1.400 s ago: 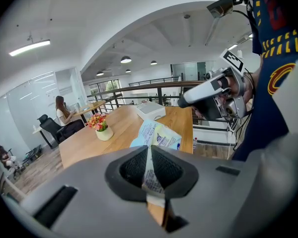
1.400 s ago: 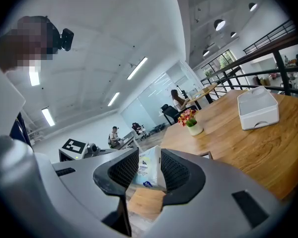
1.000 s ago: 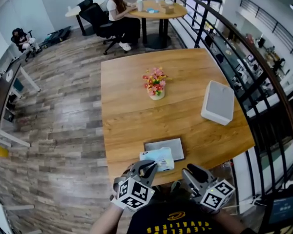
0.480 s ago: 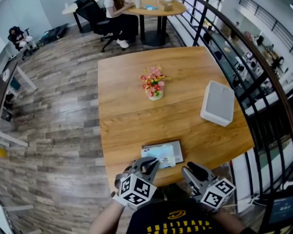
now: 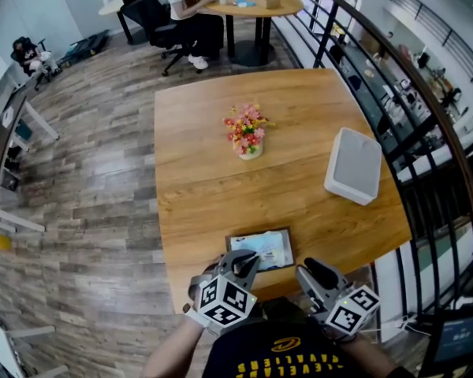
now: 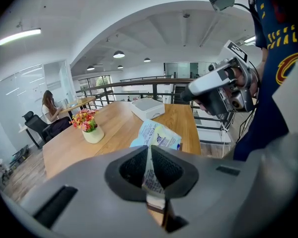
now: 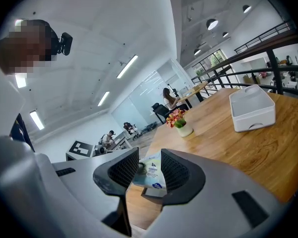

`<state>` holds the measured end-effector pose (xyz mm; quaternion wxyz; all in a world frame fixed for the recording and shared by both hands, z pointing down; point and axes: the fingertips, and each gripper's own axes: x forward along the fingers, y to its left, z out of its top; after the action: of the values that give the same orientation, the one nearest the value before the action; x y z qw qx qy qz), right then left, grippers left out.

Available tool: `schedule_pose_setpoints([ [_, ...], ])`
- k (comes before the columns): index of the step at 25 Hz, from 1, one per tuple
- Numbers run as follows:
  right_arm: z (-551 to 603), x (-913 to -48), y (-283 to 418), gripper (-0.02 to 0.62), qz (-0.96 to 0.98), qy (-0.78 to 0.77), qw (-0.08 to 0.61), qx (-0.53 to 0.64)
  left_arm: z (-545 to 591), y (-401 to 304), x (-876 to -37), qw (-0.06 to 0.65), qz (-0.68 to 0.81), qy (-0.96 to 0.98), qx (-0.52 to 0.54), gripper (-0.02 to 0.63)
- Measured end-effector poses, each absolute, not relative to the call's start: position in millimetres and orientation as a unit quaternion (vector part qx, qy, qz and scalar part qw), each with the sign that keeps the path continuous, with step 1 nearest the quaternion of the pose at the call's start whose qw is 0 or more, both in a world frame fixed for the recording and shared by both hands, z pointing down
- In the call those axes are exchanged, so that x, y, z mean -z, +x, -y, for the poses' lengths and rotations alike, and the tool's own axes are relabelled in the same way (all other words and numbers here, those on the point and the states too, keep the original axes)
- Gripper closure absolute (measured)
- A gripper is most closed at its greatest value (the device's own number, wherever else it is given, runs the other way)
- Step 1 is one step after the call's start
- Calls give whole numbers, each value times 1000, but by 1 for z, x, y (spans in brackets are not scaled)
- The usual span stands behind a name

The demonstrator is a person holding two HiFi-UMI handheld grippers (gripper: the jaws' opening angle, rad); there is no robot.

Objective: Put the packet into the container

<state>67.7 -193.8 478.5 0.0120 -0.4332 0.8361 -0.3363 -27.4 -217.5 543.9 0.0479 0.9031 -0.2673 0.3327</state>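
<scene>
**Insp. A:** Status of left tongs (image 5: 242, 264)?
**Insp. B:** Closed on the packet (image 5: 266, 250), pinching its near end. The left gripper view shows the pkt edge clamped betw. the pads.
**A:** Packet location?
**B:** At the container (image 5: 256, 233), which sits at the bench (image 5: 205, 187) near edge, approx. midway along. In the head view the pkt falls inside the container rim. Whether it rests on the bottom or is held just clear, cannot tell.
**A:** Right tongs (image 5: 309, 268)?
**B:** Jaws apart, nothing gripped. They are just beside the container's right end, at the near edge. In the right gripper view the pkt shows through the gap but lies beyond the pads, no contact.
**A:** Other items?
**B:** Flower pot (image 5: 248, 136) upright nr bench centre. White box (image 5: 353, 166) nr right edge, well apart from the container.
</scene>
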Motion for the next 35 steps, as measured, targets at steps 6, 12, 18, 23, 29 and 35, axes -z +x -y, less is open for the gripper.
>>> schedule_pose_setpoints([
  [6,204,-482,71,451,-837,-425,9,345,222,-19,-564,56,269,894,-355,589],
  [12,217,-480,76,451,-841,-413,6,348,227,-12,-581,75,274,882,-375,589],
  [18,221,-484,83,451,-841,-408,8,354,225,-10,-604,83,269,872,-401,589],
  [23,225,-486,88,451,-839,-408,8,361,226,-6,-621,86,258,863,-425,589],
  [29,229,-488,95,451,-837,-409,11,364,228,-2,-635,96,250,857,-441,589],
  [35,233,-489,97,451,-837,-408,9,364,230,-1,-644,107,245,852,-449,589],
])
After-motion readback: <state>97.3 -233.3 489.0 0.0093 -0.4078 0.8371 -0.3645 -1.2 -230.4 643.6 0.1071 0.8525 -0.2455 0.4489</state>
